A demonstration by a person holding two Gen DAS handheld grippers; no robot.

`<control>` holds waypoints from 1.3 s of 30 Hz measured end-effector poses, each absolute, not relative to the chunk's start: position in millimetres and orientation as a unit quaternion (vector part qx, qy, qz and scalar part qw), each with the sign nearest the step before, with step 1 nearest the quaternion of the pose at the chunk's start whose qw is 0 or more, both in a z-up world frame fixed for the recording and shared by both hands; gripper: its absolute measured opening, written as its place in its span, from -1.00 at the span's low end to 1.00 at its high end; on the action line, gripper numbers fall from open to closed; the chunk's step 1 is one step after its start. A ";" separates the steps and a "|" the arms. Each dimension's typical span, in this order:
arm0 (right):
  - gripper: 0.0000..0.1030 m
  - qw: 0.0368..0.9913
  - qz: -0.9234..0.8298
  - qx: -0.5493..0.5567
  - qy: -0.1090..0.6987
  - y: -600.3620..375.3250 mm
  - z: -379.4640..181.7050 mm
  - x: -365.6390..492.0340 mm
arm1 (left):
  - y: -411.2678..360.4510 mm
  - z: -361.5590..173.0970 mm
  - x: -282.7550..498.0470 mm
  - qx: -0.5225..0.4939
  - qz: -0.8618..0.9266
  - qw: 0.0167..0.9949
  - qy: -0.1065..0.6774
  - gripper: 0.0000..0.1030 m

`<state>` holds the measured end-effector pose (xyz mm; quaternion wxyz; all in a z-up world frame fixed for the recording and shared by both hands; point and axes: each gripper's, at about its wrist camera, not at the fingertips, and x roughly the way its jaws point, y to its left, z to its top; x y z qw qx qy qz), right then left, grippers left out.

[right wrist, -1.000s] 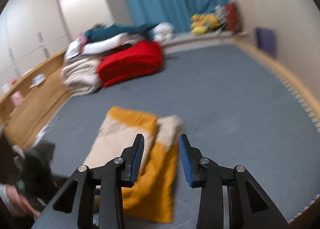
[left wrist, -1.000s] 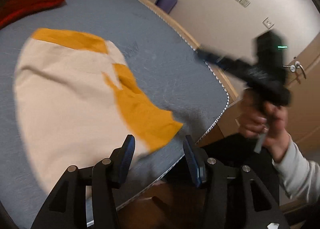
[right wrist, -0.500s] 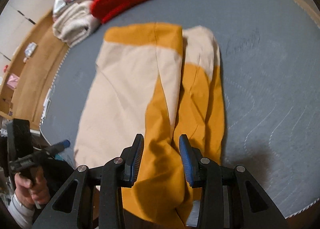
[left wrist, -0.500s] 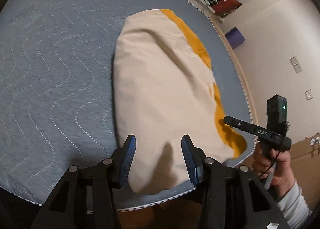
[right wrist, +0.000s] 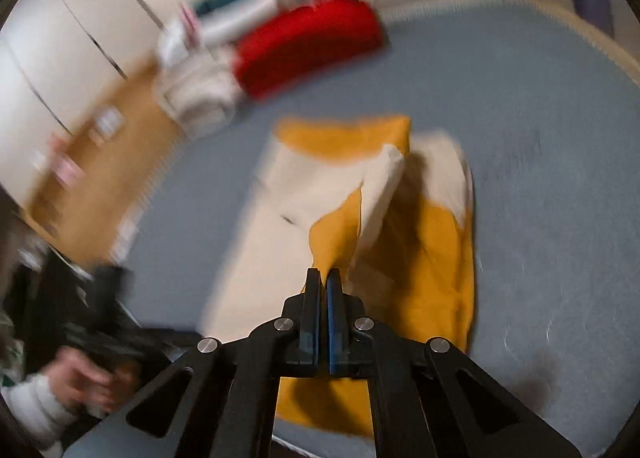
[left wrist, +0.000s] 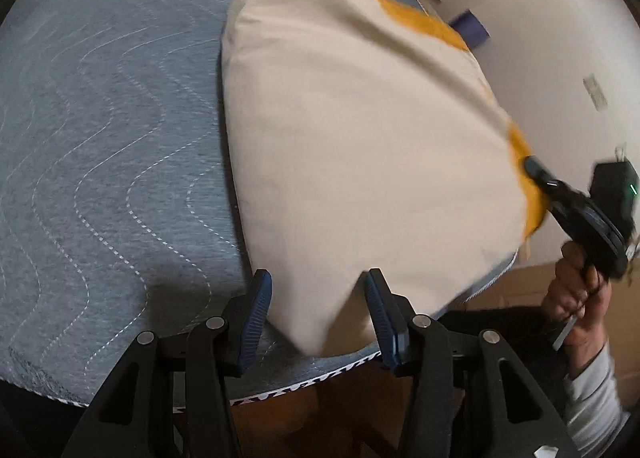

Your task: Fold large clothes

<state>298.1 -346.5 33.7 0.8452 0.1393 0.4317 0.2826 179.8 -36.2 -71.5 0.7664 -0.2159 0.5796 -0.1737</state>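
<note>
- Cream and orange garment (left wrist: 360, 146) lay at the mattress's (left wrist: 100, 146) near edge.
- Left gripper (left wrist: 316, 318) stood released, a cream corner between its jaws.
- Right gripper (right wrist: 323, 282) was clenched, apparently pinching orange cloth.

Light was dim, warm and indoor; its source was not in view. Both views showed strong fisheye bending, with dark rounded corners cutting off the edges.

Left wrist view: mostly sharp near the middle. Stitching on the grey mattress (left wrist: 104, 162) read clearly. A soft dark shadow lay on it just left of the near fingers. The cream and orange garment (left wrist: 360, 146) was evenly lit, without glare. At far right, the right gripper (left wrist: 534, 166) and the hand (left wrist: 580, 286) holding it were smeared.

Right wrist view: heavy motion blur throughout. The red bedding (right wrist: 308, 42), wardrobe doors (right wrist: 60, 50) and near-left sleeve (right wrist: 36, 406) were streaked. Only the near fingers (right wrist: 312, 298) stayed crisp. A shadow crossed the garment's fold.
</note>
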 end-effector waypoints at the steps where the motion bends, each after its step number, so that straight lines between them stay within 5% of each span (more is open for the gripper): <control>1: -0.95 0.841 0.255 0.127 0.461 -351.7 21.6 301.4 | -42.9 -73.0 180.8 -0.203 -0.174 0.767 0.583 -0.11; 5: -0.96 0.801 0.163 0.064 0.572 -350.2 -38.5 316.1 | -65.3 -76.2 183.0 -0.170 -0.178 0.769 0.590 -0.02; 13: -0.96 0.781 0.138 -0.011 0.609 -326.4 -65.6 323.1 | -95.2 -96.3 192.8 -0.108 -0.169 0.764 0.614 0.05; 23: -0.95 0.793 0.145 -0.013 0.592 -327.1 -58.9 318.2 | -90.9 -80.4 191.5 -0.120 -0.188 0.772 0.596 -0.05; 30: -0.95 0.808 0.160 0.003 0.567 -342.5 -42.7 308.5 | -128.5 -108.9 183.4 0.019 -0.187 0.760 0.622 -0.04; 36: -0.83 0.770 0.193 -0.003 0.608 -345.2 -56.8 296.8 | -127.6 -104.9 188.9 0.004 -0.187 0.757 0.626 -0.02; 39: -0.98 0.768 0.200 -0.039 0.608 -343.9 -62.5 291.1 | -120.6 -90.2 189.6 -0.006 -0.197 0.766 0.611 -0.02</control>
